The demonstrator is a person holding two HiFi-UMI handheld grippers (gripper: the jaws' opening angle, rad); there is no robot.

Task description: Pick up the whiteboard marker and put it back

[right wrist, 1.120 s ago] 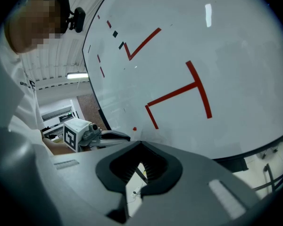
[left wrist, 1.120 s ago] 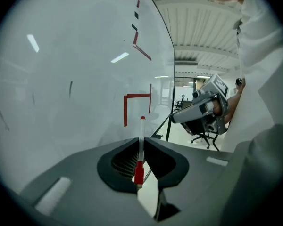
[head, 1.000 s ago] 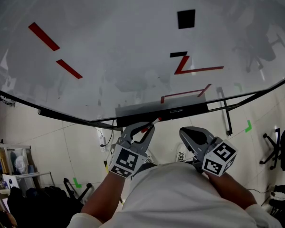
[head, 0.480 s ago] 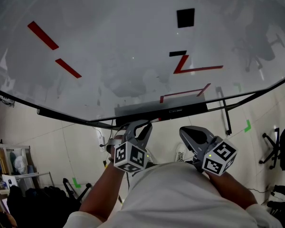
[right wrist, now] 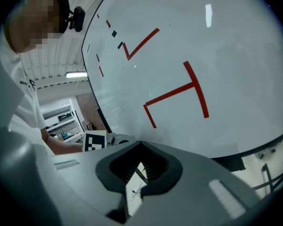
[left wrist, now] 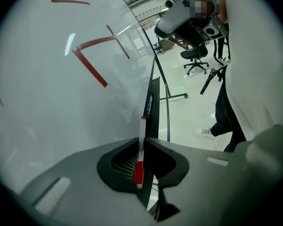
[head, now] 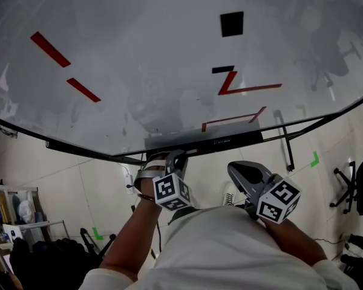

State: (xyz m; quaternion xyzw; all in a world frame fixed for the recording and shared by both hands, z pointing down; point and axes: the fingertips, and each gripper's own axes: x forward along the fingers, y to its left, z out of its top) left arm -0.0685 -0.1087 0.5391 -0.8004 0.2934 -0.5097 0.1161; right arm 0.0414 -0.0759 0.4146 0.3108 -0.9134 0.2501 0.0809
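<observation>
Head view first: the left gripper (head: 174, 157) has rolled over since a second ago, so its patterned cube (head: 172, 191) now faces up. It sits tucked closer under the black tray (head: 230, 139) at the foot of the whiteboard (head: 139, 53), and the pen no longer shows from here. The right gripper (head: 239, 169) hasn't budged. Left gripper view: jaws clamped on the whiteboard marker (left wrist: 141, 147), white barrel pointing along the tray edge, red end nearest the camera. Right gripper view: jaws pressed together with nothing between them, facing the board.
</observation>
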